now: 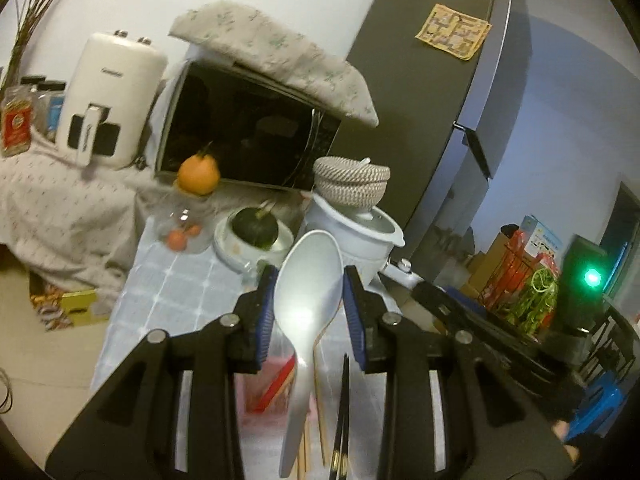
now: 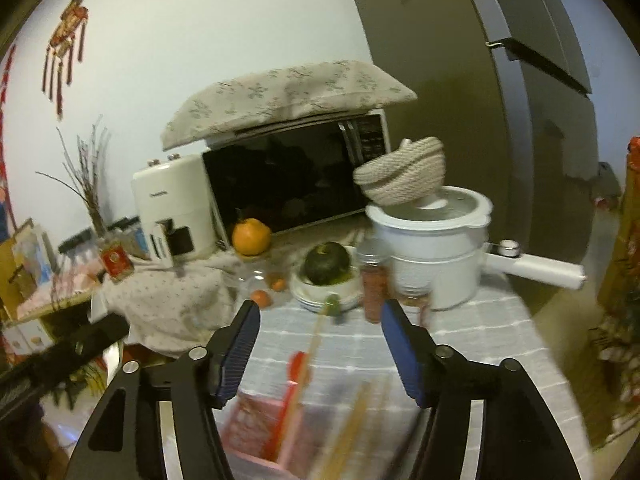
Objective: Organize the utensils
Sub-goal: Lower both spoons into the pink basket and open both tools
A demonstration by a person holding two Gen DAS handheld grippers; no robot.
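Your left tool [image 1: 308,280] has its pads pressed on the bowl of a pale grey plastic spoon [image 1: 306,304], handle hanging down over the pink tray [image 1: 276,372] on the tabletop [image 1: 168,288]. Lower it straight, keeping the handle clear of the chopsticks [image 1: 340,420], and release only once it rests inside. Your right tool [image 2: 316,344] hovers spread wide and empty above the tray.

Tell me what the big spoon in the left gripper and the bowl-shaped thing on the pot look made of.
Spoon: likely plastic, pale grey-white, smooth with a soft sheen. Basket: woven rope or cord, matte, with visible coiled ribbing in beige and brown bands.
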